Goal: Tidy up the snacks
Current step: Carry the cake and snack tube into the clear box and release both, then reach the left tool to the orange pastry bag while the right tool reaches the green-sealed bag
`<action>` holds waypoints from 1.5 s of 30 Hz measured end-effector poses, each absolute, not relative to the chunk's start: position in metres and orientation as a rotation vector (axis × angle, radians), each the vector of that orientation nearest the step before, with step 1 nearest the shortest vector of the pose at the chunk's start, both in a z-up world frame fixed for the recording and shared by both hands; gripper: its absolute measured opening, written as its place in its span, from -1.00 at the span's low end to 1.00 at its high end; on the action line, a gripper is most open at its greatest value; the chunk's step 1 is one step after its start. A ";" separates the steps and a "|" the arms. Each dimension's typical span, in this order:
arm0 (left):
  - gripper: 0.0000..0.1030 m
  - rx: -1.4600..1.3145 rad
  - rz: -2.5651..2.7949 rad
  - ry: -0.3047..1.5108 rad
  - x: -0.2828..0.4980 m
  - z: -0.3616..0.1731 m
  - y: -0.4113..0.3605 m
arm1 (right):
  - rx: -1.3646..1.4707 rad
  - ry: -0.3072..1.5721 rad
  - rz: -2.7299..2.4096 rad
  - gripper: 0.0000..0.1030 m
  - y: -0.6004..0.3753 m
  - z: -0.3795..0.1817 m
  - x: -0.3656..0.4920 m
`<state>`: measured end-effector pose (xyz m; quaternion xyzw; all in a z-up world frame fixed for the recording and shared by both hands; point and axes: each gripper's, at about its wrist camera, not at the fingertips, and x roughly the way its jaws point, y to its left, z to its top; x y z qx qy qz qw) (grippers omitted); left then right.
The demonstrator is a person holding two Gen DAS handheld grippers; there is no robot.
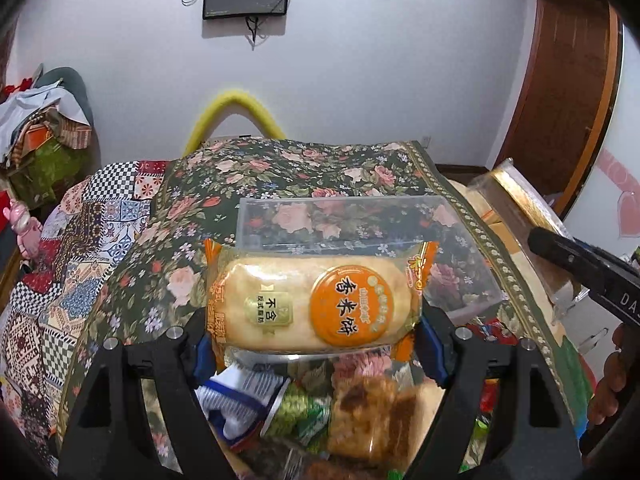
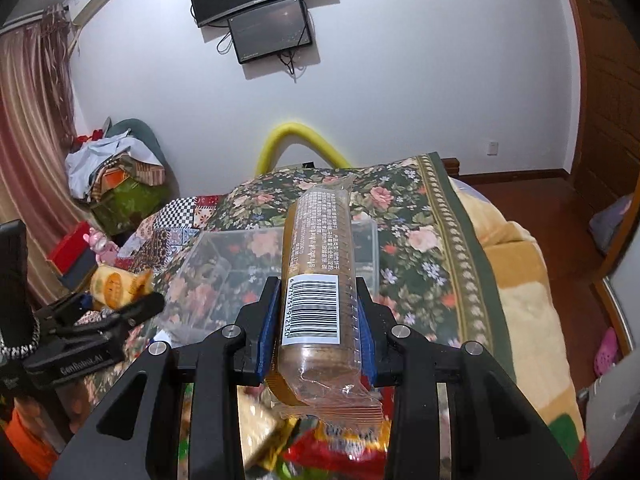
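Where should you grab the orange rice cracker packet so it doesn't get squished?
Take the rice cracker packet by its two short ends, coming in from the near side with one finger at each end. That is how the left gripper holds it: blue pads press the crimped wrapper ends, so the long flat cracker lies crosswise between them. Squeezing its broad face would probably crack it.

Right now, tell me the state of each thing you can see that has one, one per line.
Left gripper: shut on the rice cracker pack.
Rice cracker pack: sealed, held crosswise, label facing the camera.
Right gripper: shut on the biscuit pack.
Biscuit pack: sealed, held lengthwise, barcode side up.
Clear plastic box: open on top, nothing visible inside, sitting on the floral cloth.
Wall screens: dark.
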<state>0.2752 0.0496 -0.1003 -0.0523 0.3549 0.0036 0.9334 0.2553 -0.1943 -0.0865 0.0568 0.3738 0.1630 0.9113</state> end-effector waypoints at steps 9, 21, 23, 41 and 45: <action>0.53 -0.104 -0.006 0.811 0.319 -0.122 0.045 | 0.097 0.843 0.350 -0.39 -0.178 -0.108 0.293; 0.53 -0.094 -0.003 0.947 0.359 -0.160 0.047 | 0.080 0.983 0.367 -0.39 -0.165 -0.146 0.318; 0.56 -0.092 -0.001 0.964 0.363 -0.165 0.047 | 0.061 0.991 0.367 -0.39 -0.163 -0.150 0.321; 0.85 -0.116 -0.027 0.967 0.343 -0.149 0.047 | 0.016 0.977 0.366 -0.33 -0.169 -0.131 0.308; 0.85 -0.131 -0.034 0.918 0.324 -0.126 0.052 | 0.028 0.944 0.372 -0.29 -0.173 -0.114 0.296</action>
